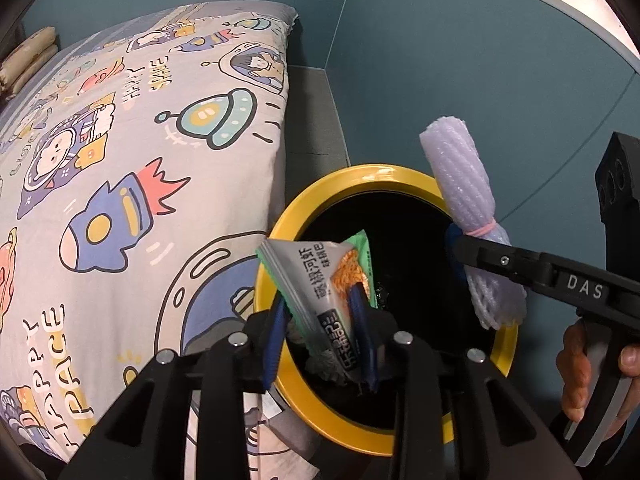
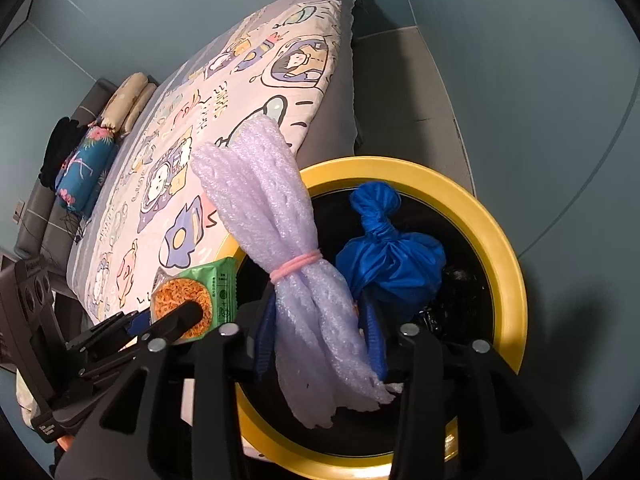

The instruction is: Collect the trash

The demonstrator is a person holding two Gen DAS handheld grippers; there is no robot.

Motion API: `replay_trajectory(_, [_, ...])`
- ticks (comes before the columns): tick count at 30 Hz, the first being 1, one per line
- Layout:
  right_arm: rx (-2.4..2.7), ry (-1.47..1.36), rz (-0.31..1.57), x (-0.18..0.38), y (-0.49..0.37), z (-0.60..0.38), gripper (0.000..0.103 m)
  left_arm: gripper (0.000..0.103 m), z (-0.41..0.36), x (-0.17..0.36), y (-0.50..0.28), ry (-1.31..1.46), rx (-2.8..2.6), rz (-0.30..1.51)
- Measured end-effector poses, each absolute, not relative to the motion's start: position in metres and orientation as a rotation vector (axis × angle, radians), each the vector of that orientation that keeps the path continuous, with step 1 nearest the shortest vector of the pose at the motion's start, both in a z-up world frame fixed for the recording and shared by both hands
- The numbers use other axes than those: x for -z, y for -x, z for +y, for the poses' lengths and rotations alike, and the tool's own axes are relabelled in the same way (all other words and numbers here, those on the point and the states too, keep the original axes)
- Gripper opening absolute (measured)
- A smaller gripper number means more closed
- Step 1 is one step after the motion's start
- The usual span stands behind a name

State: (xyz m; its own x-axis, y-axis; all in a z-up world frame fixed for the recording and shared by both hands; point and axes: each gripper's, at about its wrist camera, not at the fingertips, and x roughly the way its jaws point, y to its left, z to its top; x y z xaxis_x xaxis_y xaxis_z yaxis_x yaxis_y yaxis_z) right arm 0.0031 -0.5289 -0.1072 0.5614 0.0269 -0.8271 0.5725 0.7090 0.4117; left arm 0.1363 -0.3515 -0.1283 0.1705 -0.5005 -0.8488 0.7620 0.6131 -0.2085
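A black trash bin with a yellow rim (image 1: 360,178) (image 2: 496,224) stands on the floor beside the bed. My left gripper (image 1: 320,304) is shut on a grey and green snack packet (image 1: 316,280) and holds it over the bin's left rim; the packet also shows in the right wrist view (image 2: 192,300). My right gripper (image 2: 320,320) is shut on a lavender foam net bundle (image 2: 280,216) tied with a pink band, held over the bin; it also shows in the left wrist view (image 1: 460,176). A knotted blue plastic bag (image 2: 392,256) lies inside the bin.
A bed with a cartoon space-print cover (image 1: 120,180) (image 2: 240,92) stands close to the left of the bin. Pillows (image 2: 124,100) lie at its far end. Blue-grey walls (image 1: 460,60) rise behind and to the right.
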Motion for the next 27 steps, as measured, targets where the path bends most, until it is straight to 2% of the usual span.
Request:
replay_trajectory(4, [0.375, -0.744, 0.920, 0.106, 0.001, -0.534, 0.043, 0.039, -0.350, 0.128, -0.136, -0.283, 0.912, 1.073])
replay_trajectory(9, [0.380, -0.754, 0.904, 0.104, 0.004, -0.537, 0.050, 0.057, -0.347, 0.126, -0.136, -0.256, 0.907, 1.075])
replay_trajectory(12, [0.388, -0.754, 0.889, 0.101, 0.005, -0.538, 0.051, 0.063, -0.344, 0.123, -0.137, -0.225, 0.920, 1.078])
replay_trajectory(27, [0.358, -0.721, 0.879, 0.090, -0.002, -0.523, 0.055, 0.065, -0.301, 0.110, -0.151, -0.159, 0.849, 1.051])
